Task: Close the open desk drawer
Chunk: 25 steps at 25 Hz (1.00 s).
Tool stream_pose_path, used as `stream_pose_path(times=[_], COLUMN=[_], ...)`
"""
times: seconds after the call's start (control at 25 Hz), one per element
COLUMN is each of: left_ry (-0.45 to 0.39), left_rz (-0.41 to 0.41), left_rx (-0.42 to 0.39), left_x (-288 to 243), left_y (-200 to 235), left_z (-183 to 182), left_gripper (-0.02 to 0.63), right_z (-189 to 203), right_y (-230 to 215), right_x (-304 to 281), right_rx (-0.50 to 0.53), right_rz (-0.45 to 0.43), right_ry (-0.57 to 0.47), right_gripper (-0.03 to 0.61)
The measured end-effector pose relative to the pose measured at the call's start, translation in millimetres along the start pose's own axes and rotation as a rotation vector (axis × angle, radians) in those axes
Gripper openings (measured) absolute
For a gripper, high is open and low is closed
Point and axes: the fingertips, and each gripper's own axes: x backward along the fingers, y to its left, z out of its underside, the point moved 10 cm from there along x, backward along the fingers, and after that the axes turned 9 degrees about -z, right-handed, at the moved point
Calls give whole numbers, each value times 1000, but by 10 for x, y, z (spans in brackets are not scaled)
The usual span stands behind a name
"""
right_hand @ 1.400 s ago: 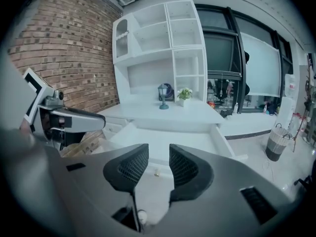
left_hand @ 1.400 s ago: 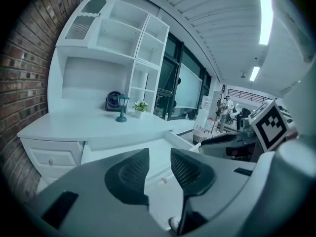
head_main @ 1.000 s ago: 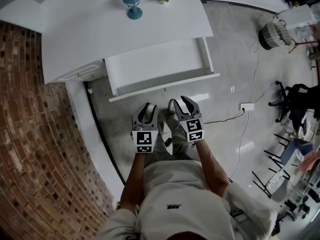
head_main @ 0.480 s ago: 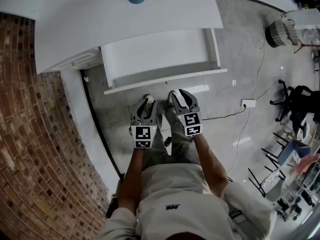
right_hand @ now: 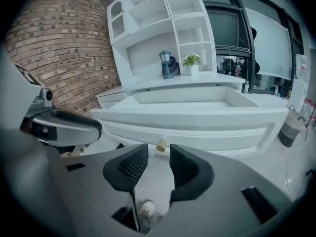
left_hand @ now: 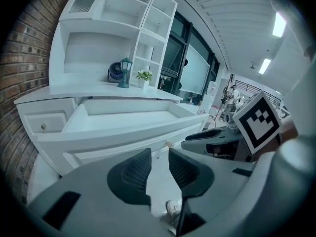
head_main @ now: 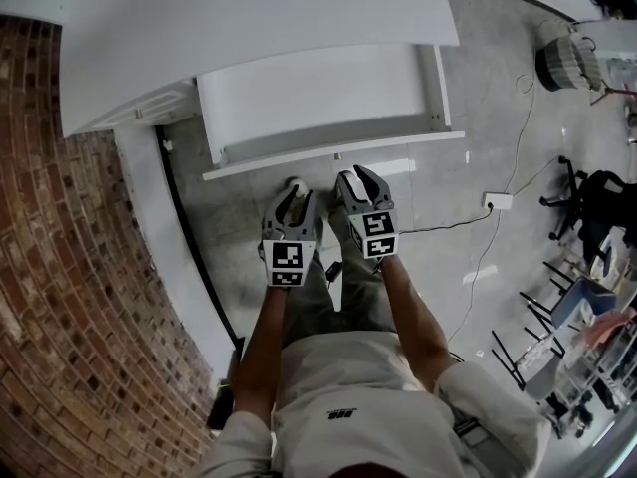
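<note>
The white desk's drawer (head_main: 318,108) stands pulled out, and its inside looks empty. Its front panel (head_main: 333,153) carries a small pale knob (right_hand: 161,144), also seen in the left gripper view (left_hand: 169,144). My left gripper (head_main: 293,189) hangs just short of the panel, left of the knob. Its jaws (left_hand: 159,154) are closing with nothing between them. My right gripper (head_main: 356,177) is beside it, in line with the knob. Its pads (right_hand: 158,154) stand a little apart around bare air.
A brick wall (head_main: 60,267) runs along the left. A teal lantern (right_hand: 165,64) and a potted plant (right_hand: 191,59) stand on the desk top under white shelves. A power strip (head_main: 498,202) with cables, a basket (head_main: 569,63) and chairs (head_main: 597,197) are at the right.
Both grippers have come closer to the drawer's front panel. The head view has shifted, so the lantern and plant have slid off the top edge.
</note>
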Motion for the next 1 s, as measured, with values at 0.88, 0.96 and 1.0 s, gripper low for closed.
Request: stream_pose_path(times=[0.88,0.96,1.0], left_ry=[-2,-2,-2], left_rz=[-20,-21,-21], left_rx=[31,32,33], left_x=[-213,-224,-230], left_y=[111,112,113], left_z=[115,122,127], left_gripper=[114,114,112], right_z=[105,106,111], right_y=[-100,-114,-122], right_x=[-491,-513,-525], right_rx=[-47,-51,-51], right_rz=[42,44,45], right_ry=[-4,-9,-9], right_gripper=[135,133,129])
